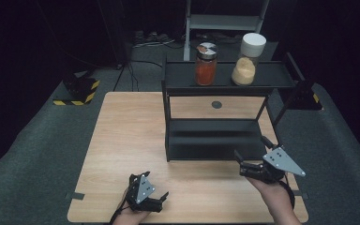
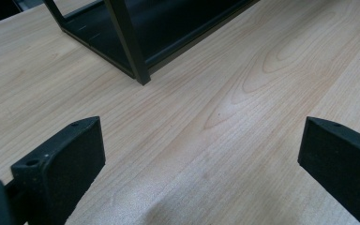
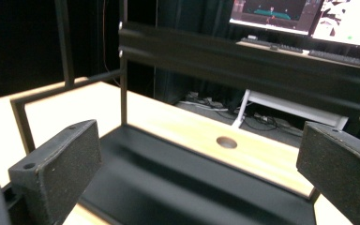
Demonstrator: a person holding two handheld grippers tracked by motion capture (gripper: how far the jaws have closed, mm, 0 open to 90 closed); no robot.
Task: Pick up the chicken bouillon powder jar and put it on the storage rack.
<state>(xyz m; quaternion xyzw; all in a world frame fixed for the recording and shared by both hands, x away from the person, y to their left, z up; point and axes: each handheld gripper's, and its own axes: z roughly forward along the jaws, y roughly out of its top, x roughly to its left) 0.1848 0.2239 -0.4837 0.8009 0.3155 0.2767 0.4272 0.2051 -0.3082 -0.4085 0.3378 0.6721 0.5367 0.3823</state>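
Both grippers hover low in front of the black rack (image 1: 215,136): left gripper (image 1: 155,197) off its front-left corner, right gripper (image 1: 252,161) at its front-right, each with jaws spread wide, holding nothing. On the rack's top shelf stand a red-filled jar (image 1: 206,64) and a yellow-filled jar (image 1: 247,61). Wooden table (image 1: 122,140), dark room.

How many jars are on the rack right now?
2, both on the rack's top shelf: the red-filled jar toward its left, the yellow-filled jar toward its right. Lower shelf looks bare.
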